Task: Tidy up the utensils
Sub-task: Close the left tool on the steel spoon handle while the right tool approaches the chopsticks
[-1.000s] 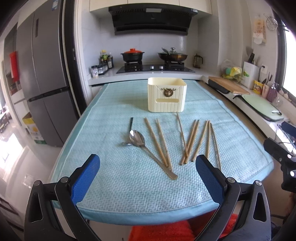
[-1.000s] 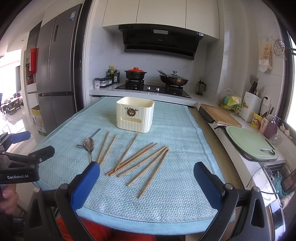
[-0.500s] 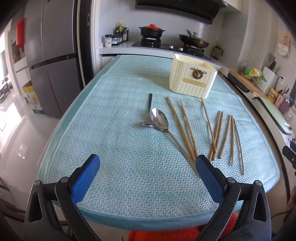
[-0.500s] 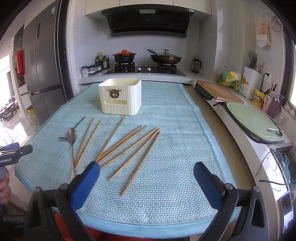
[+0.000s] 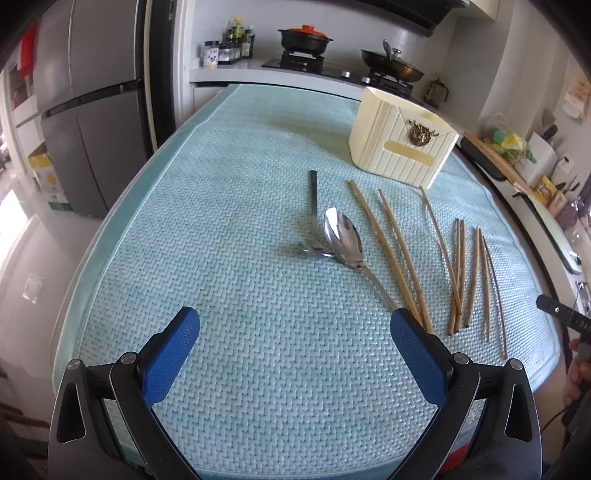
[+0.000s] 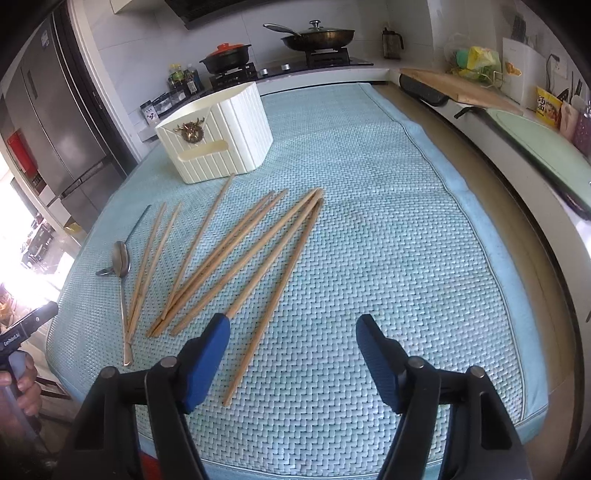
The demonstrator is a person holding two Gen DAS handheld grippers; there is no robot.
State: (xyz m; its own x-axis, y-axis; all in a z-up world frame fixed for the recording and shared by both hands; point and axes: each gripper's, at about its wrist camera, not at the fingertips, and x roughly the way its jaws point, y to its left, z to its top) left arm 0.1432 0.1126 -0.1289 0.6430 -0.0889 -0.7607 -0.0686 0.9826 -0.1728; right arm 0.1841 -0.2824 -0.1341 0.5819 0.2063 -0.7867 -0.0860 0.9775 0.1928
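Fingers of the left gripper [image 5: 294,354] stand spread wide, empty, above the blue mat [image 5: 229,295]. Right gripper [image 6: 292,356] jaws are closing, nothing between the pads. Chopsticks [image 6: 236,254] lie fanned on the mat in front of the cream holder [image 6: 218,133]; two spoons [image 5: 340,240] rest left of them.

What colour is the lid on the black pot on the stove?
The pot lid is orange-red. It shows best in the left wrist view.
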